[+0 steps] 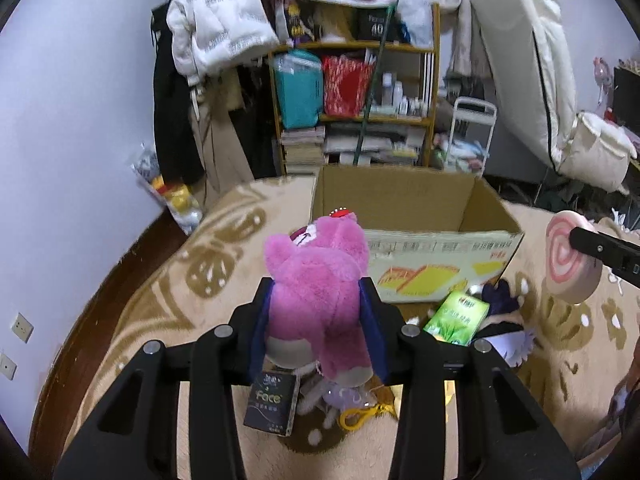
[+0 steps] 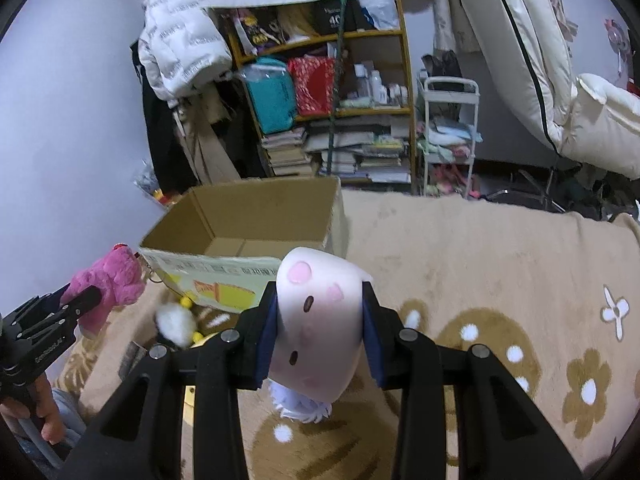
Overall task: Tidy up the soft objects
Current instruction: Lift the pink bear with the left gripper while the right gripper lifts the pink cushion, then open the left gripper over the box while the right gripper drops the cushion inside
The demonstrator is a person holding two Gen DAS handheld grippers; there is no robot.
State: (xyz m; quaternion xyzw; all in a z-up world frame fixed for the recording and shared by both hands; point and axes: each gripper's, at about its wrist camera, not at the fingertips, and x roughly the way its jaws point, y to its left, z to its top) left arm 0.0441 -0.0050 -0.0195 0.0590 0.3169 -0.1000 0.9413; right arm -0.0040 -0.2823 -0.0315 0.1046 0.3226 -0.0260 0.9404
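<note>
Light and squashy, the pink plush bear (image 1: 316,296) is clenched mid-body by the left claw (image 1: 316,320), and the white roll-shaped plush (image 2: 316,320) by the right claw (image 2: 320,340).

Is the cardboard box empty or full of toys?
Empty. The right wrist view shows the cardboard box open on top, with only bare cardboard floor inside.

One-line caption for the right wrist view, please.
Right gripper clamps a white roll-shaped plush above the beige rug, facing the open cardboard box.
</note>
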